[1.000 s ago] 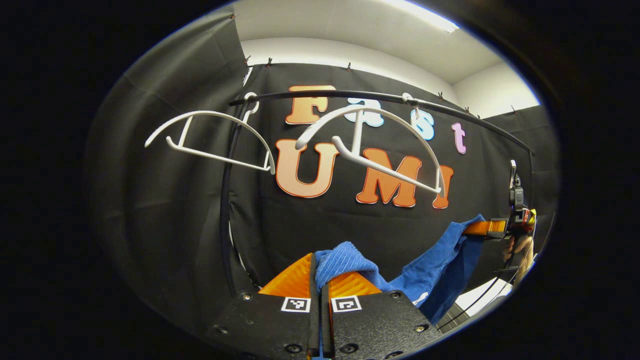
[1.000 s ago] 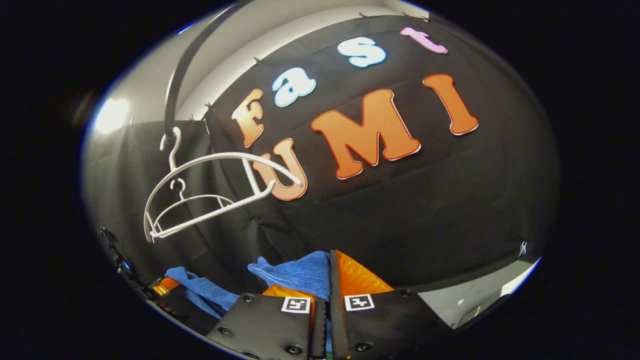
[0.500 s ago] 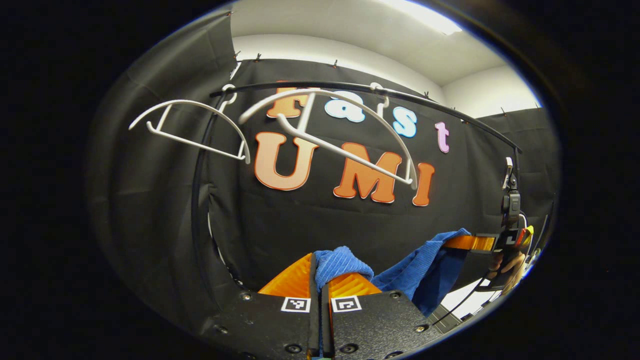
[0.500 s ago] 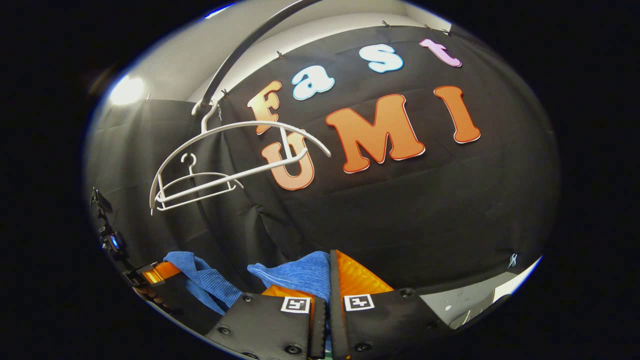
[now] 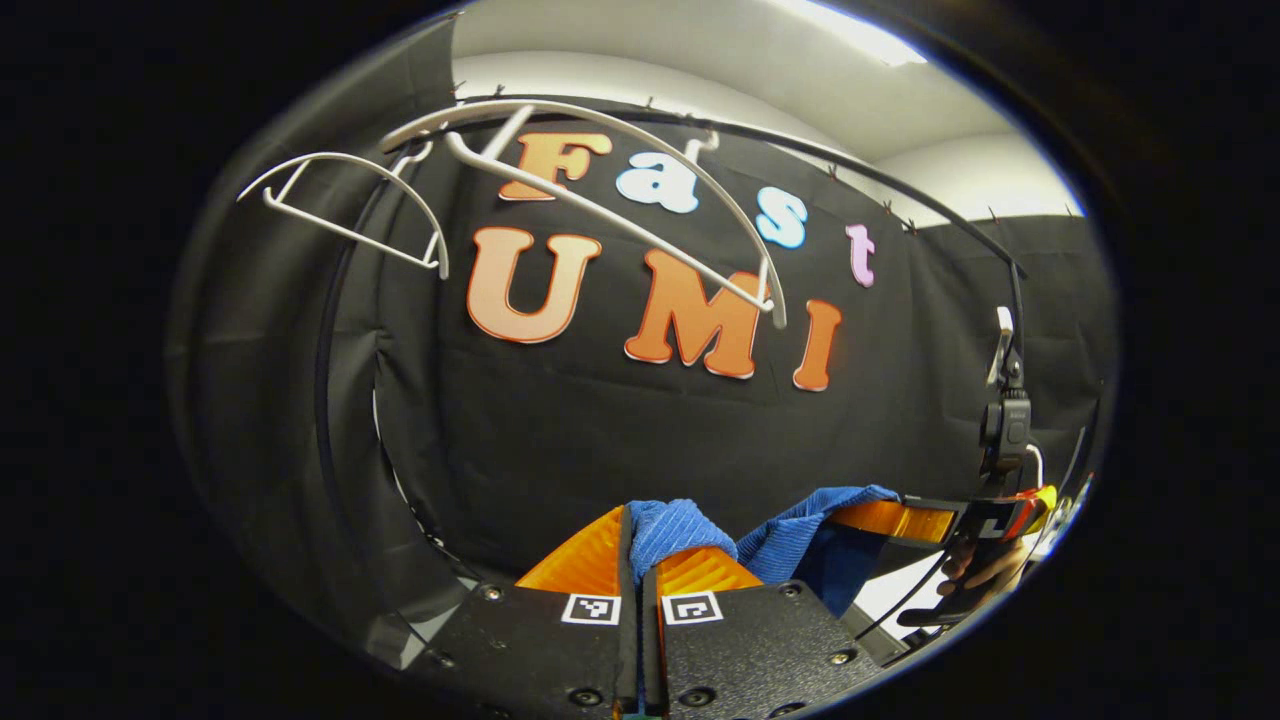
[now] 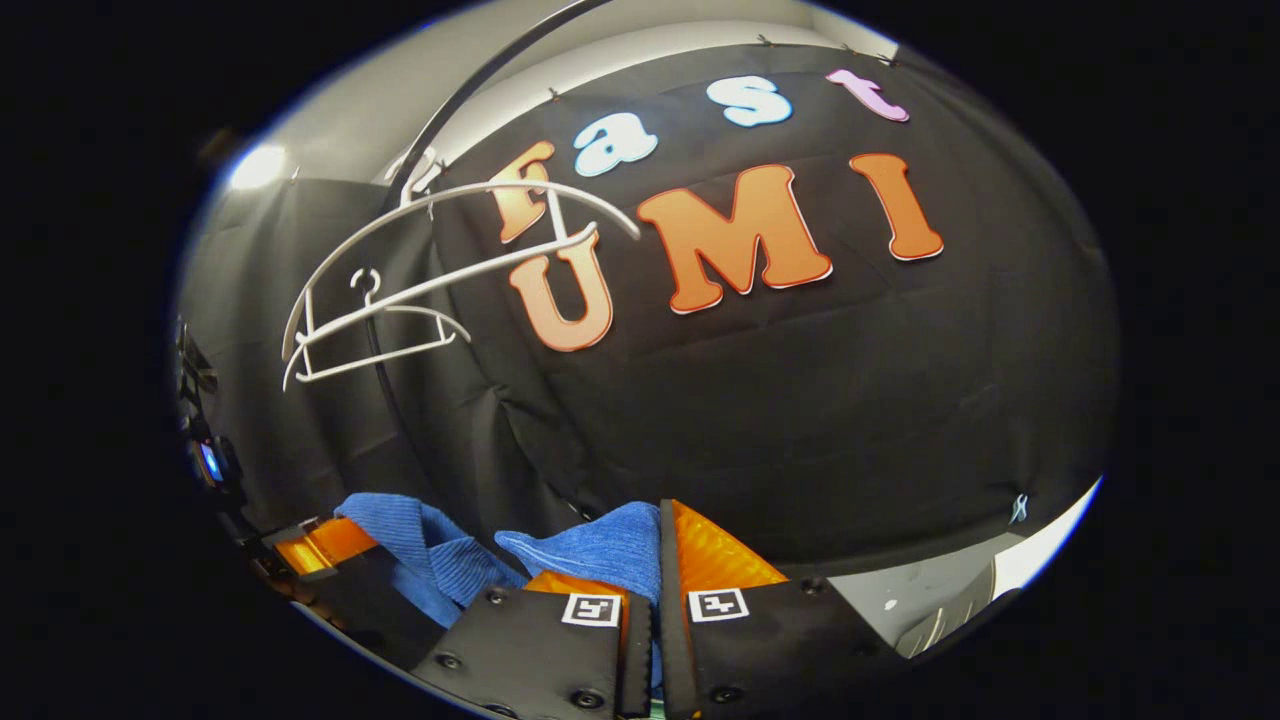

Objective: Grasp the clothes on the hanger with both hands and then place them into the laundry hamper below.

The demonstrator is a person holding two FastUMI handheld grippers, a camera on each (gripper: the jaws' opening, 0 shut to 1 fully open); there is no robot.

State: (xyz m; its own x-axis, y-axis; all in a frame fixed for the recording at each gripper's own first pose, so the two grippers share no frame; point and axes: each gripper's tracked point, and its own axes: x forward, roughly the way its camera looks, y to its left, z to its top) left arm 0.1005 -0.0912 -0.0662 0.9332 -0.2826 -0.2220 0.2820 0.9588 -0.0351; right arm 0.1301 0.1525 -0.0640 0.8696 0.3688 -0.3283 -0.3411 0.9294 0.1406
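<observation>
A blue ribbed garment hangs stretched between both grippers, off the hangers. In the left gripper view my left gripper is shut on one bunched end of it, and the right gripper holds the other end far to the right, with a hand behind it. In the right gripper view my right gripper is shut on blue cloth, while the left gripper sits low at the left with more blue cloth. Two bare white hangers hang on the black rail above.
The rack's black upright pole curves down on the left of the left gripper view. A pale strip of floor shows at the lower right of the right gripper view, below the black cloth wall.
Both grippers have dropped lower with the blue garment, so the hangers and rail have risen in both views. The nearer hanger swings, and the gap between the grippers has narrowed.
</observation>
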